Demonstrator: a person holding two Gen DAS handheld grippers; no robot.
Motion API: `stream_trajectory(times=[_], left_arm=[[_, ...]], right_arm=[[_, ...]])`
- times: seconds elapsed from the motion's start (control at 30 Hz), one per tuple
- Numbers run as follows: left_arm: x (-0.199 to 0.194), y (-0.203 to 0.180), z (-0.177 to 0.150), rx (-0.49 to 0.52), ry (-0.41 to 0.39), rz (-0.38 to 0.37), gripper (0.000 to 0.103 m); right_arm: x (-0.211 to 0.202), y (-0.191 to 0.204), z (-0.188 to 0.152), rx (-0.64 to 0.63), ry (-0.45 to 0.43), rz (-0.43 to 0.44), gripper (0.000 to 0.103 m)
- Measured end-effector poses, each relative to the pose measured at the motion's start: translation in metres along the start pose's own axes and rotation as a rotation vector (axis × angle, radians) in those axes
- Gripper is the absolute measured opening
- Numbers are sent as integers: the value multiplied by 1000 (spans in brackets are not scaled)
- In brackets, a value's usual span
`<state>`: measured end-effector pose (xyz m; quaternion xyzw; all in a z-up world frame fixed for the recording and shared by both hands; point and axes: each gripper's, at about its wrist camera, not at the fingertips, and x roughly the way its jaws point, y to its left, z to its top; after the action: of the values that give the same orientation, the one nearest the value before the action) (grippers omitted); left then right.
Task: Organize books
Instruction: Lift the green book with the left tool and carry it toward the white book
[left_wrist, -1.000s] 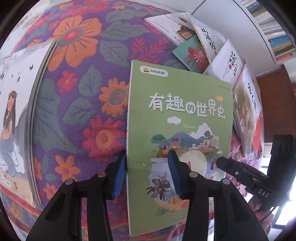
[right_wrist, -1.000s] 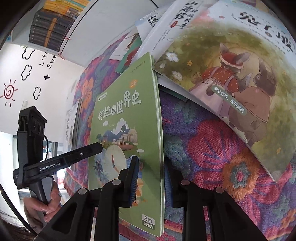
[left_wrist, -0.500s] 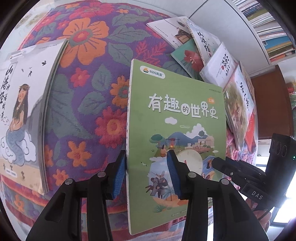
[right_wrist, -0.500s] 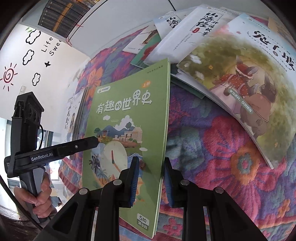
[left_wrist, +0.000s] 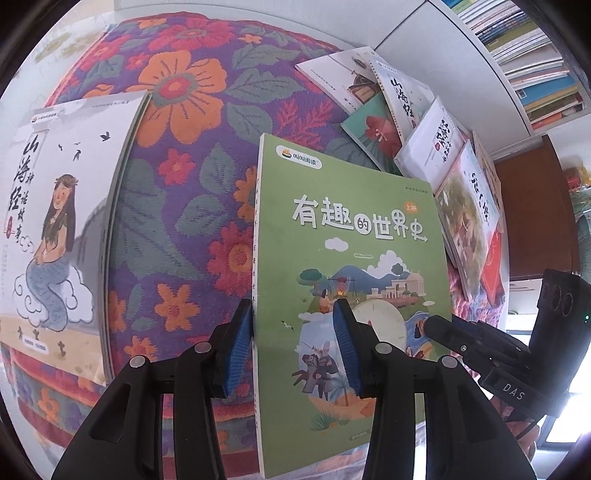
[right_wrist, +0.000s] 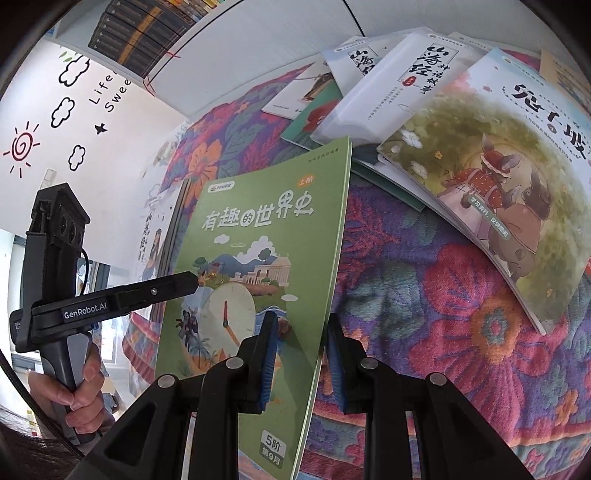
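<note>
A green picture book is held off the flowered cloth by both grippers. My left gripper is shut on its spine edge. My right gripper is shut on its opposite edge; the book also shows in the right wrist view. A neat stack topped by a white mermaid book lies to the left. A loose pile of books lies to the right; in the right wrist view a rabbit book tops that pile.
The flowered purple cloth covers the table. A white bookshelf full of books stands behind. A white wall with drawn clouds is at the left. The person's hand holds the left gripper handle.
Both grippers have carried the green book leftward, toward the mermaid stack, which now shows more fully. The loose pile has slid away to the right. Both grips are unchanged.
</note>
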<state>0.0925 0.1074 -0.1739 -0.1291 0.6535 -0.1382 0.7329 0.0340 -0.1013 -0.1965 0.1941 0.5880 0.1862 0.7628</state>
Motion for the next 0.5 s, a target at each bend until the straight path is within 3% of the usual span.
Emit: stream_trajectory(times=[0.5], left_arm=[[-18,8,-1,24,-49,-15,40]], right_arm=[[-13,24,-2,-69,-66,21,24]])
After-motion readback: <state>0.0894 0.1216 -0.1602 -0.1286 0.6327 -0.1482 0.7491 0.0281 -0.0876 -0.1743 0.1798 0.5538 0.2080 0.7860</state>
